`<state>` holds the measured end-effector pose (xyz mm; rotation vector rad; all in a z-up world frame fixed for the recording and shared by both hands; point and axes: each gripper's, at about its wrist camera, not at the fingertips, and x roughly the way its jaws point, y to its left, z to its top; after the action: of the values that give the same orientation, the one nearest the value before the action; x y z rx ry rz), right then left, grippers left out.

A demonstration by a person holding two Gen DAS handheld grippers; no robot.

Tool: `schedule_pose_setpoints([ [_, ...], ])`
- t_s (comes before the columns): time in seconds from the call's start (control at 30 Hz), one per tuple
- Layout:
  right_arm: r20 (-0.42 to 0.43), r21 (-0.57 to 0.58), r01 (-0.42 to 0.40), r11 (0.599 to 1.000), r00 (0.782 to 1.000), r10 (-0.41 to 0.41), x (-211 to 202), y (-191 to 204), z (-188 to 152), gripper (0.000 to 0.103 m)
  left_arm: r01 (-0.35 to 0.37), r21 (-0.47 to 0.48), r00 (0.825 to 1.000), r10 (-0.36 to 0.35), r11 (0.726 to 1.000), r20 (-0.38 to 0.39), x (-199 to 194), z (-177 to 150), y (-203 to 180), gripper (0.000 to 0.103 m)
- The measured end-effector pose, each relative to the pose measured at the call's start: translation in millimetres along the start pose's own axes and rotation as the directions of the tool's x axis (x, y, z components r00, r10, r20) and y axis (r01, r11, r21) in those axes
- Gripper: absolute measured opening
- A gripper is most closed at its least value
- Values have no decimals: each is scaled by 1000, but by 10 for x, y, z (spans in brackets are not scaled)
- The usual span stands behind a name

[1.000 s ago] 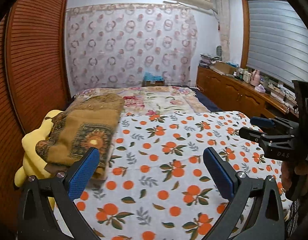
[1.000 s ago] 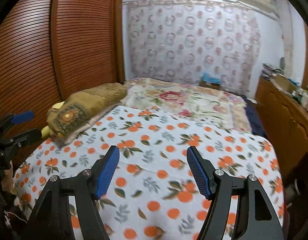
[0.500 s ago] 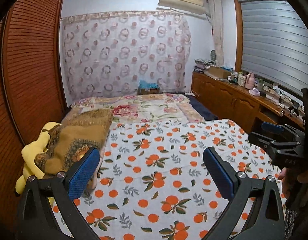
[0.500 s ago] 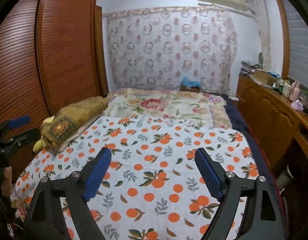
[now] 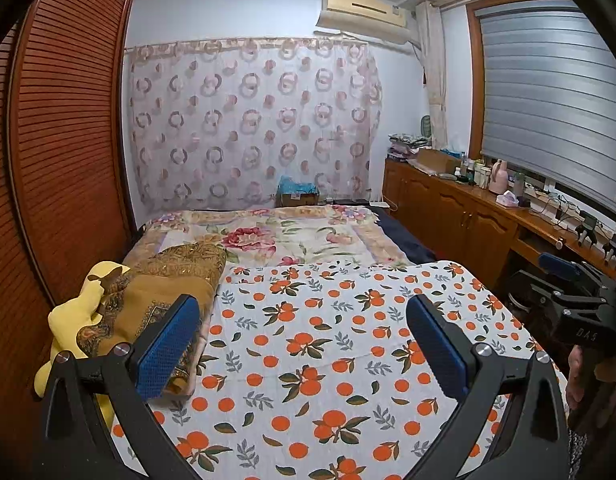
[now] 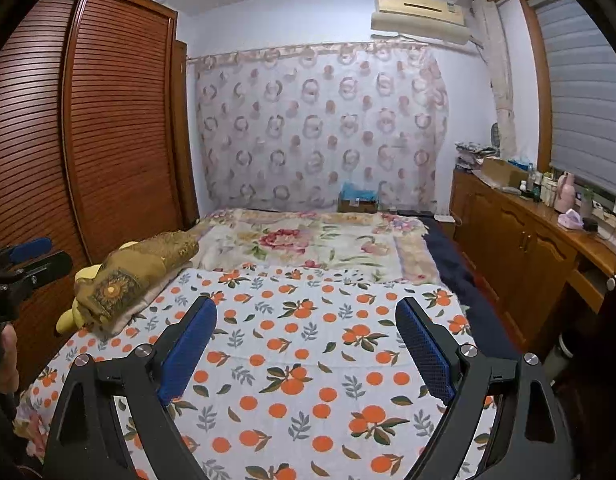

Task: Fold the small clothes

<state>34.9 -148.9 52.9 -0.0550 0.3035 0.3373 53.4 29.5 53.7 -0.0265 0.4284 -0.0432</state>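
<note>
Now we hold the left gripper [image 5: 301, 344] and right gripper [image 6: 305, 346] spread wide, gripping nothing, above the orange-print cloth [image 5: 328, 344] lying flat on the bed. Beside its left edge sits a folded brown blanket [image 6: 139, 268], over what may be a yellow plush toy [image 5: 73, 320]

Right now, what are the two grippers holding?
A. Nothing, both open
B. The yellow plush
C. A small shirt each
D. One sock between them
A: the left gripper and right gripper both gape, with only the orange-print sheet showing between the fingers.
</note>
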Motion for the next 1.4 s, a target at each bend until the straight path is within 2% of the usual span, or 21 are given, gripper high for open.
schedule_pose_setpoints([
  [1.4,8,-26,-15,1000,1000,16,71,-161,-21,92,-3,1,1000,3,1000,-2,-6,-56,48,103],
])
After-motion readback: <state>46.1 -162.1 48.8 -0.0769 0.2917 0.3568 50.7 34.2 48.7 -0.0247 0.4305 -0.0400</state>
